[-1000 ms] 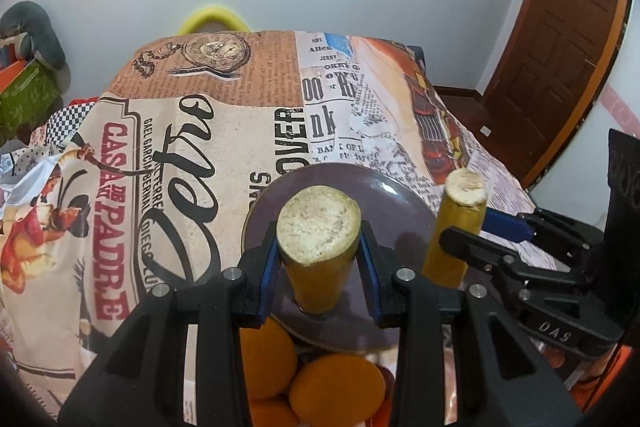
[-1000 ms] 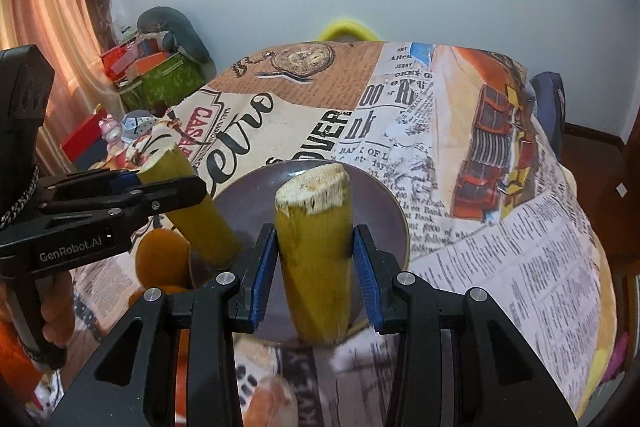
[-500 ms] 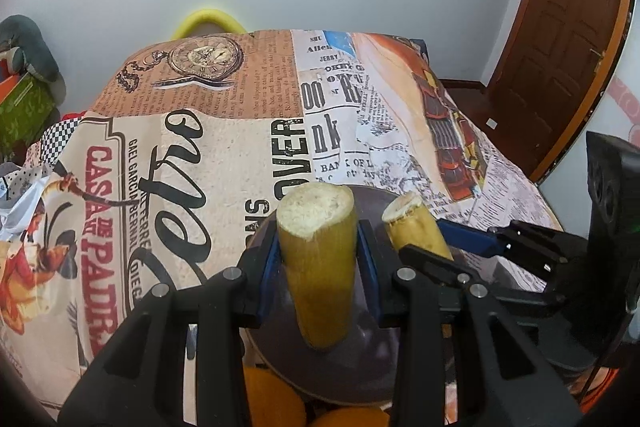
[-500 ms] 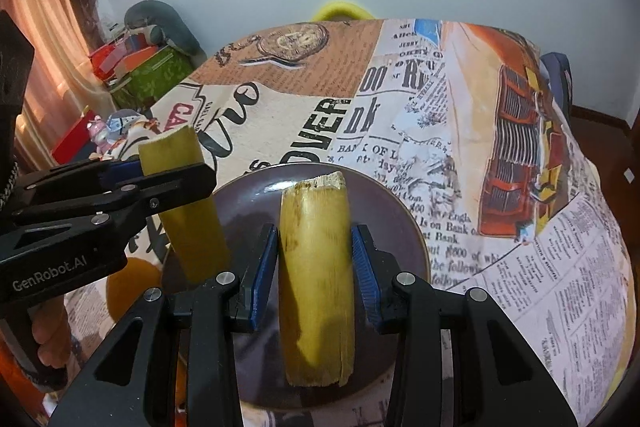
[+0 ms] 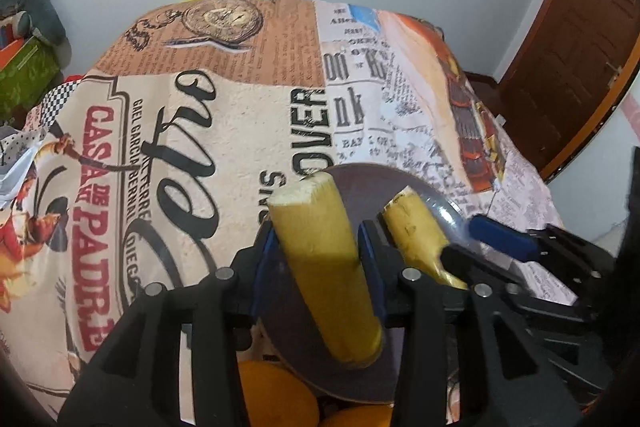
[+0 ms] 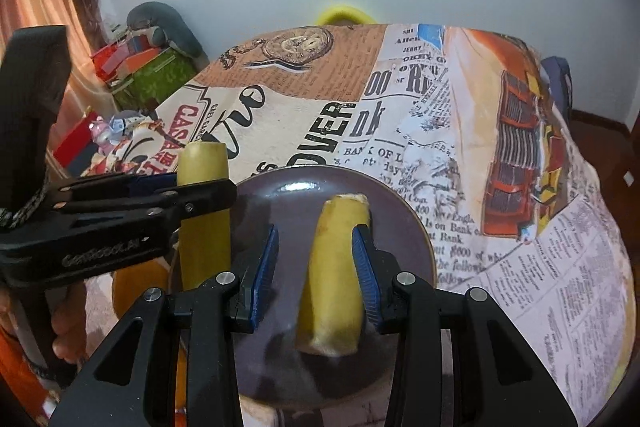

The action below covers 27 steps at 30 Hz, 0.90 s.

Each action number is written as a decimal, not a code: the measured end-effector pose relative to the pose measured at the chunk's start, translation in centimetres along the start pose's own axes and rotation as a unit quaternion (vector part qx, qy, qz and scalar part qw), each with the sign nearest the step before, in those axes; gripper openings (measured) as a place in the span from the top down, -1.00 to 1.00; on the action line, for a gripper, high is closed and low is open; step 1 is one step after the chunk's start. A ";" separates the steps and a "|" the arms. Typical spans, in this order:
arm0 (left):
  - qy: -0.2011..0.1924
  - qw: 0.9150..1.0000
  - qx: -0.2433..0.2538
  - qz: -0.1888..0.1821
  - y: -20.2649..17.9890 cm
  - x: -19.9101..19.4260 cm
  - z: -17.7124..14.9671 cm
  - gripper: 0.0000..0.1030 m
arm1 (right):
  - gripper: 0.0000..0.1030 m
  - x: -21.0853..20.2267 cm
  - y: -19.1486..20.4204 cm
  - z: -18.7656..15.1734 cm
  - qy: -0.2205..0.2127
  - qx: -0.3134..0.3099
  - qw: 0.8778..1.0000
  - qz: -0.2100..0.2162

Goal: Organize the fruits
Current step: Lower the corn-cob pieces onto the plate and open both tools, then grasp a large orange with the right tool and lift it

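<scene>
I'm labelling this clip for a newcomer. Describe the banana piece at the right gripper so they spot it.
A dark purple plate sits on the newspaper-print tablecloth. The banana piece lies near its middle, between the right gripper's blue pads. The other banana piece, between the left gripper's fingers, is at the plate's left edge.

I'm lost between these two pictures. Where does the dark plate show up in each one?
Left wrist view: the dark plate sits low in the picture, a little right of the middle.
Right wrist view: the plate lies low in the picture, about the middle.
Shared landmark: the pocket-watch print on the tablecloth, beyond the plate in both views.
</scene>
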State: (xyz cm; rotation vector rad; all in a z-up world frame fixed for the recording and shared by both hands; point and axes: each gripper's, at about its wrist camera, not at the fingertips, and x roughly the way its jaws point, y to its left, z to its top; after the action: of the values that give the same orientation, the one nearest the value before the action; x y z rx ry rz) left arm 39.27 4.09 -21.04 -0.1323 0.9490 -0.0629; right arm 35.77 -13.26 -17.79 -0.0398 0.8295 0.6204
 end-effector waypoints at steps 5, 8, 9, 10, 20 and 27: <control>-0.005 1.000 -0.011 -0.008 0.6 -1.6 -1.1 0.15 | 0.31 -2.0 0.4 -0.6 -0.010 -0.010 1.000 -0.014; -0.012 1.000 -0.002 -0.001 0.6 -2.8 -1.6 0.12 | 0.30 -3.1 1.0 -1.0 -0.016 -0.015 1.000 -0.019; -0.017 1.000 0.003 0.002 0.5 -3.4 -1.8 0.10 | 0.28 -3.6 1.2 -1.1 -0.017 -0.016 1.000 -0.019; -0.022 1.000 0.008 0.003 0.4 -3.9 -1.8 0.07 | 0.25 -3.9 1.4 -1.3 -0.019 -0.017 1.000 -0.018; -0.067 0.997 0.027 0.023 0.1 -10.0 -4.0 -0.10 | 0.17 -8.0 3.7 -3.2 -0.037 -0.030 0.998 -0.029; -0.090 0.995 0.026 0.029 0.5 -13.7 -6.7 -0.22 | 0.01 -9.8 5.2 -4.6 -0.039 -0.031 0.998 -0.029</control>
State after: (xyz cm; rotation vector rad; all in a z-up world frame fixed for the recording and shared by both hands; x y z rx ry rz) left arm 25.85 5.56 -13.89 -0.0611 0.7704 -0.0224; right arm 24.91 -15.12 -13.08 -0.0948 0.7322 0.5887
